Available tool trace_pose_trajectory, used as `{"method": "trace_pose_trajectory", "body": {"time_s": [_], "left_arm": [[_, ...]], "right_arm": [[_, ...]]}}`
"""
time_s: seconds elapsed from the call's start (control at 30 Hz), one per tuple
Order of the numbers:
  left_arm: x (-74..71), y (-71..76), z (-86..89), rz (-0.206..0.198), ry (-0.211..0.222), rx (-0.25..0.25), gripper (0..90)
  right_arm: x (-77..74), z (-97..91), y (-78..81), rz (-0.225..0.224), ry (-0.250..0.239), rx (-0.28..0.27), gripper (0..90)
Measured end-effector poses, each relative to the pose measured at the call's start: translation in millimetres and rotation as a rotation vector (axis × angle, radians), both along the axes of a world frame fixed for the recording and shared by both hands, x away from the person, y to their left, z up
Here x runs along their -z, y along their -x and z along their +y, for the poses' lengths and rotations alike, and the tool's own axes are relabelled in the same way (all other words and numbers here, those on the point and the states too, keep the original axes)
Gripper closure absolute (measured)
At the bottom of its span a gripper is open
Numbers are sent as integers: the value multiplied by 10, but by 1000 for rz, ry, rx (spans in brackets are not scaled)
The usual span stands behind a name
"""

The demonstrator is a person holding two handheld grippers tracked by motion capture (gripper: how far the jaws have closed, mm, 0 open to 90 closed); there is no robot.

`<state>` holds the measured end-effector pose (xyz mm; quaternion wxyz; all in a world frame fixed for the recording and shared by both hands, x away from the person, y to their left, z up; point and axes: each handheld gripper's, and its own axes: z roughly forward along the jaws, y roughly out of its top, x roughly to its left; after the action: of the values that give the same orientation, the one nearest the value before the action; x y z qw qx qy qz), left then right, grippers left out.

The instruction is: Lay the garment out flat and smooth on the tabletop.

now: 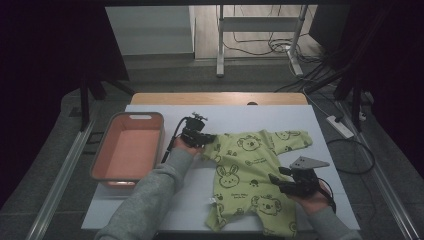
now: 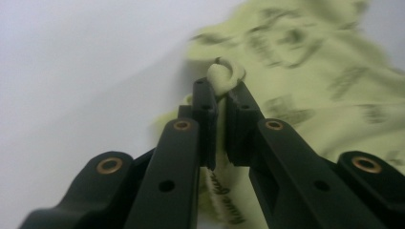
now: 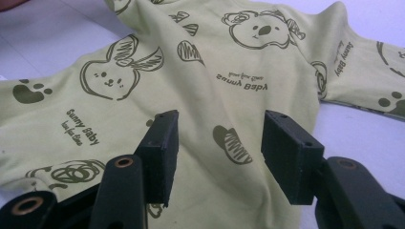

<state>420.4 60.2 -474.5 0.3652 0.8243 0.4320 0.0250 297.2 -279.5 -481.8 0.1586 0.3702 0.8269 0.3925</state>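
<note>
The left gripper (image 2: 219,102) had its black jaws pinched nearly together on a fold of the yellow-green cotton baby romper printed with dark animal faces (image 1: 250,175); a small bulge of the cloth stood up between the tips. In the high view that left gripper (image 1: 205,142) sat at the end of the romper's sleeve on the person's left, held by a hand that came out of a grey sleeve (image 1: 150,200).

The right gripper (image 3: 217,152) stood with its jaws well apart, hovering just above the body of the romper (image 3: 215,86) without pressing any cloth; a printed heart showed in the gap between the pads. In the high view the right gripper (image 1: 280,180) lay over the romper's edge on the person's right, near the lower part of the garment, with its grey three-cornered plate on top.

The romper lay spread flat, front up, on the white table sheet (image 1: 165,200), arms out to both sides and legs toward the person. To the left of it, well apart from the garment, stood a rectangular salmon-pink plastic bin with a grey rim (image 1: 102,150). Beyond the sheet ran the light wooden edge of the table (image 1: 220,98).
</note>
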Motion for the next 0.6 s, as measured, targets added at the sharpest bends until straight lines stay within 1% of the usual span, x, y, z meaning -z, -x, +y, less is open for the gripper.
{"method": "trace_pose_trajectory", "body": {"time_s": [0.07,0.1,0.13,0.17,0.23,0.27,0.3,0.33,0.37,0.4,0.43,0.5,0.53,0.57,0.6], "left_arm": [[-43,100,-214,-20,24,59,838],[-45,161,-357,-29,29,102,834],[-35,197,-443,-30,34,127,817],[-14,238,-544,-21,27,161,787],[31,303,-691,-8,-8,212,676],[40,326,-719,-8,-16,228,591],[28,342,-702,-21,-18,237,541],[3,348,-649,-42,-10,230,517],[-35,345,-572,-58,17,212,490],[-79,331,-480,-68,54,193,467],[-119,310,-384,-77,89,170,462],[-185,258,-189,-101,122,96,463],[-191,236,-140,-103,124,68,463],[-188,205,-87,-98,112,34,463],[-161,163,-46,-80,91,13,463]], "right_arm": [[2,-5,-2,2,0,2,478],[3,-6,-3,3,0,3,478],[3,-6,-4,2,1,4,478],[3,-5,-4,2,1,4,478],[5,-4,-3,1,1,3,478],[5,-5,-3,3,1,3,478],[6,-4,-3,2,1,2,478],[5,-5,-2,1,0,2,478],[3,-6,-2,2,0,2,478],[3,-7,-2,1,0,2,478],[1,-9,-2,1,0,2,478],[-4,-14,0,0,1,5,478],[-4,-17,0,-2,-2,7,478],[-5,-18,-1,-1,-3,7,478],[-4,-18,-1,-1,-3,8,478]]}}
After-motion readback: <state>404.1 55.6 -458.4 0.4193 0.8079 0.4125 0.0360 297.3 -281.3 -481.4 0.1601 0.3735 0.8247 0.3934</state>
